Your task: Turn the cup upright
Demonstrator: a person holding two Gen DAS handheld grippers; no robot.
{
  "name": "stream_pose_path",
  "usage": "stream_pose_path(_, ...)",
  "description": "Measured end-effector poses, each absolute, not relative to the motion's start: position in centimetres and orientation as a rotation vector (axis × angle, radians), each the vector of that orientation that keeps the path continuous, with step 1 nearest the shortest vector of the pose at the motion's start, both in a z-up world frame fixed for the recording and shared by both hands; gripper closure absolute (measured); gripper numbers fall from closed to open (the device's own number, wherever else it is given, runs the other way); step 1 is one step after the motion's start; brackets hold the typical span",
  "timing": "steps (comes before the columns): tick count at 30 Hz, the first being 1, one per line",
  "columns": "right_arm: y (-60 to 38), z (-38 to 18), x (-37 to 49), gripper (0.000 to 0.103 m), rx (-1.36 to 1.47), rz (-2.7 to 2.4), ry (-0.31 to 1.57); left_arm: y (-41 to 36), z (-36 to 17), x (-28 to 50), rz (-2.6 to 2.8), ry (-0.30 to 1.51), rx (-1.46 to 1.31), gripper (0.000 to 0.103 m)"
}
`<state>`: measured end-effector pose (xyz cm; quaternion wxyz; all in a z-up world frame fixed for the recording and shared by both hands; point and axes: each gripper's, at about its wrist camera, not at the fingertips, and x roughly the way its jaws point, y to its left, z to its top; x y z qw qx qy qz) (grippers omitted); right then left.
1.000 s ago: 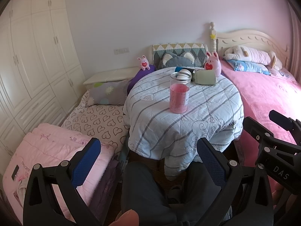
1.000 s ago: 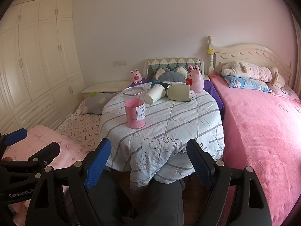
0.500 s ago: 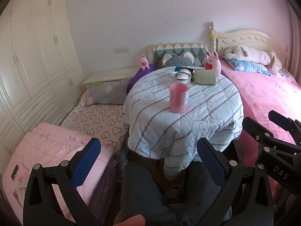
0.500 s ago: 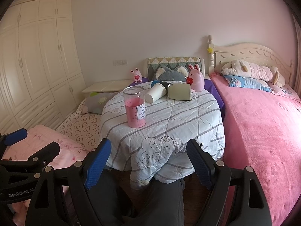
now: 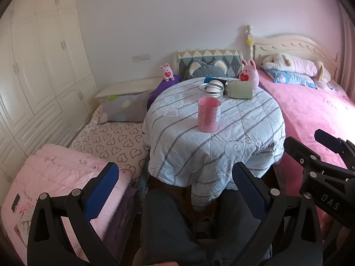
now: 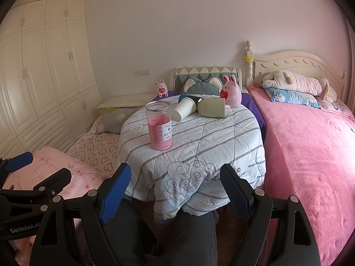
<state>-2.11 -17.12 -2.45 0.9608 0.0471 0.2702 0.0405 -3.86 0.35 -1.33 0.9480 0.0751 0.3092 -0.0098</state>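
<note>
A white paper cup [image 6: 184, 108] lies on its side at the far part of the round table [image 6: 199, 146], its base toward me. In the left wrist view the cup [image 5: 214, 87] is half hidden behind a clear jar. A pale green cup [image 6: 212, 108] lies on its side next to it, also seen in the left wrist view [image 5: 240, 89]. A dark blue cup [image 6: 188, 97] lies behind them. My left gripper [image 5: 175, 190] is open and empty, well short of the table. My right gripper [image 6: 175, 190] is open and empty, near the table's front edge.
A clear jar of pink liquid [image 6: 160, 125] stands upright mid-table, in front of the cups. A pink rabbit toy [image 6: 231, 90] stands at the table's back. A pink bed [image 6: 310, 144] lies to the right, bedding [image 6: 95, 146] to the left. My knees [image 6: 188, 239] are below.
Both views have crept slightly toward the table. Nothing on the table has moved and both grippers stay open.
</note>
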Motion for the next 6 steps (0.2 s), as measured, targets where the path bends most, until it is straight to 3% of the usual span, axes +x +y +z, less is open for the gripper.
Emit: stream_pose_path(6,-17.12,-2.41,-2.08,0.02,0.095,0.081,0.548,-0.07,-1.7,-3.98,-0.027,0.635,0.153,0.0)
